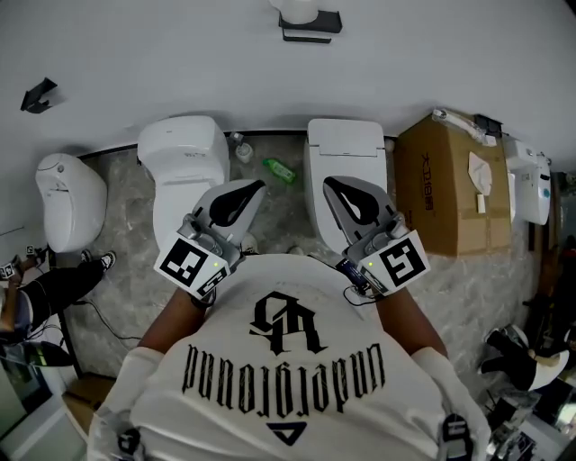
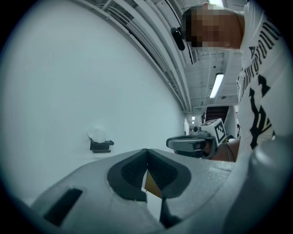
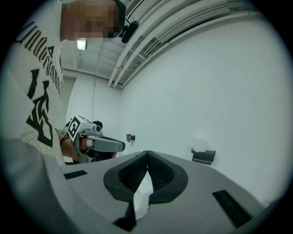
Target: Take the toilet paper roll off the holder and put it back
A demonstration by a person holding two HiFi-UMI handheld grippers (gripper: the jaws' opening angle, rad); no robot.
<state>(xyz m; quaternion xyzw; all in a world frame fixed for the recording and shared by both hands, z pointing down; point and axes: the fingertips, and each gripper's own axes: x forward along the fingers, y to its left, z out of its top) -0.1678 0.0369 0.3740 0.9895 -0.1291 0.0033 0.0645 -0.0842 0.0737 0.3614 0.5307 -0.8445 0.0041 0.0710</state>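
Toilet paper roll (image 1: 300, 9) on holder (image 1: 311, 29), well beyond left gripper (image 1: 255, 189) and right gripper (image 1: 331, 185), both closed, empty

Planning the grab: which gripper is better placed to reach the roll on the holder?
Right gripper, marginally: head view puts it slightly closer to the roll; left gripper equally shut, empty.

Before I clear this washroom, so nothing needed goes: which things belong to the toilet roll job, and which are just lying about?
Job: white toilet paper roll; black wall holder bearing it; left gripper and right gripper, both shut, empty.
Lying about: green plastic bottle on the floor; brown cardboard box; left white toilet; right white toilet.
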